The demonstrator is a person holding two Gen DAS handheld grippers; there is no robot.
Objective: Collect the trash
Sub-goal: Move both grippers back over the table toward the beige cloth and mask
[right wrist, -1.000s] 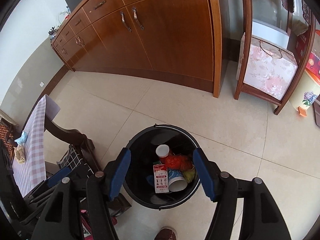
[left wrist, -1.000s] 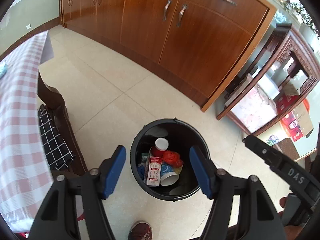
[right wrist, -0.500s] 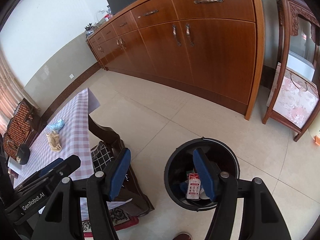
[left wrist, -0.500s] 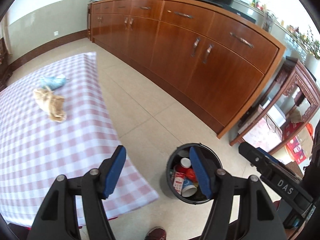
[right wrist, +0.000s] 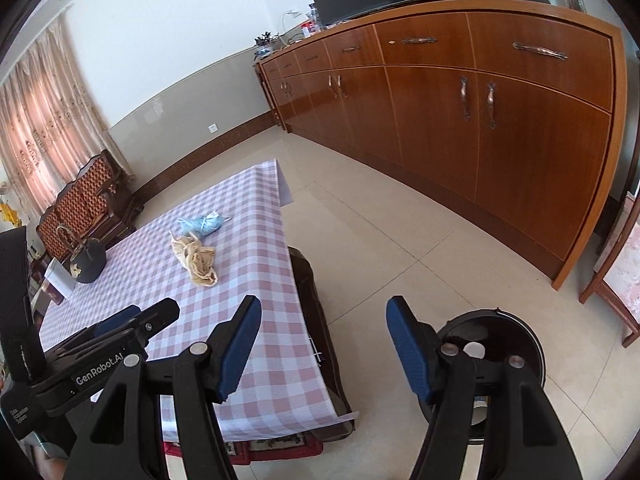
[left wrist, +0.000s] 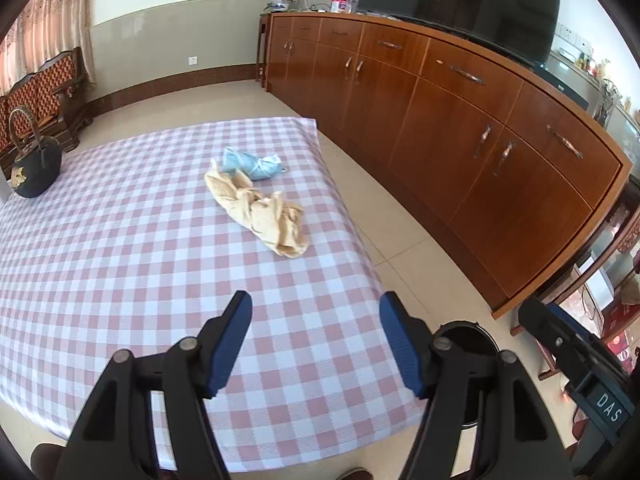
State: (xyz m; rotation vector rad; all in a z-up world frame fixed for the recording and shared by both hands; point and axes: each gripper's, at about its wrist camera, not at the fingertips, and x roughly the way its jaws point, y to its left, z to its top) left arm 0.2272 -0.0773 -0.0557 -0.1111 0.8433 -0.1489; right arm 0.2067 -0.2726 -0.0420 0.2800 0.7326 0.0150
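A crumpled beige wrapper [left wrist: 260,212] and a crumpled blue piece of trash [left wrist: 252,165] lie on the pink checked tablecloth [left wrist: 120,248]; both also show in the right wrist view, the beige wrapper [right wrist: 197,258] and the blue trash [right wrist: 204,224]. My left gripper [left wrist: 316,344] is open and empty above the table's near edge, well short of them. My right gripper [right wrist: 324,350] is open and empty over the floor beside the table. The black trash bin [right wrist: 516,332] stands on the floor at the right, partly hidden by my right finger; it also shows in the left wrist view [left wrist: 468,334].
A long wooden sideboard [left wrist: 460,120] runs along the right. A black basket with a handle [left wrist: 34,164] sits at the table's far left. A wooden bench [right wrist: 88,204] stands by the curtain. A dark chair [right wrist: 316,304] is tucked under the table edge.
Both grippers have lifted and swung left away from the bin toward the table. The table with its trash now fills the left wrist view; the bin has dropped to the lower right.
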